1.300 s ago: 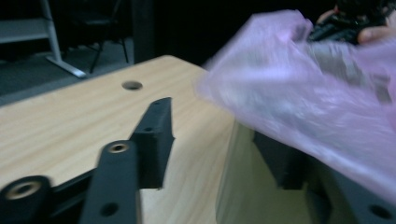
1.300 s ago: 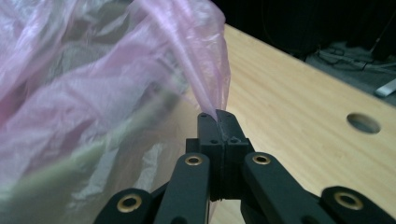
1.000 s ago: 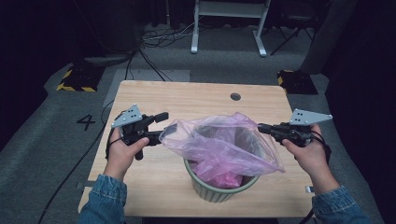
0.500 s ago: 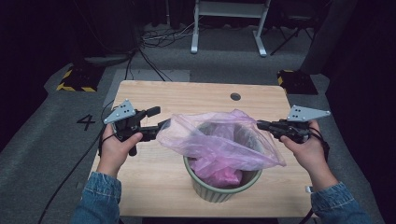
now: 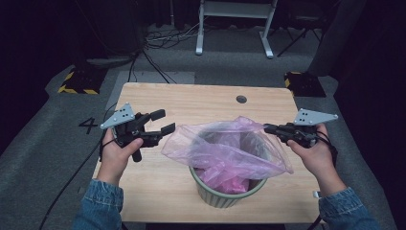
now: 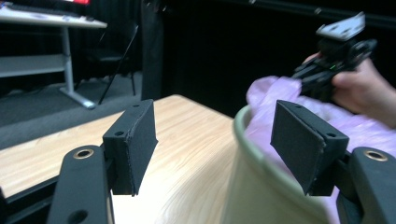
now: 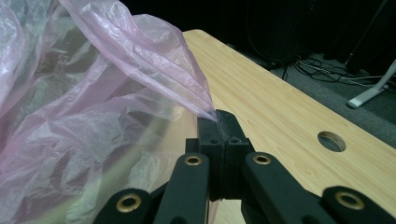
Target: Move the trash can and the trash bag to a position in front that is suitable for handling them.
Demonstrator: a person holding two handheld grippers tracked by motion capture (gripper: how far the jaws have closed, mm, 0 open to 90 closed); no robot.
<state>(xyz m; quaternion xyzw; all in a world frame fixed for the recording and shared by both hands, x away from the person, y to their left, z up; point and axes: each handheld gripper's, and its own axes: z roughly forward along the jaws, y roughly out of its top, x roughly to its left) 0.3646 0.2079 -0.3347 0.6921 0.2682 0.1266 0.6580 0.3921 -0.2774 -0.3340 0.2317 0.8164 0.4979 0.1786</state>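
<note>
At the left of the high view, the left tongs [image 5: 163, 122] are held with jaws spread wide; they have just been opening, and nothing is pressed between them beside the pink plastic bag [image 5: 225, 148]. The bag is draped in a green bin [image 5: 225, 195] on the wooden tabletop [image 5: 201, 98]. At the right, the bag's edge is pinched by the closed right tongs [image 5: 268, 128].
</note>
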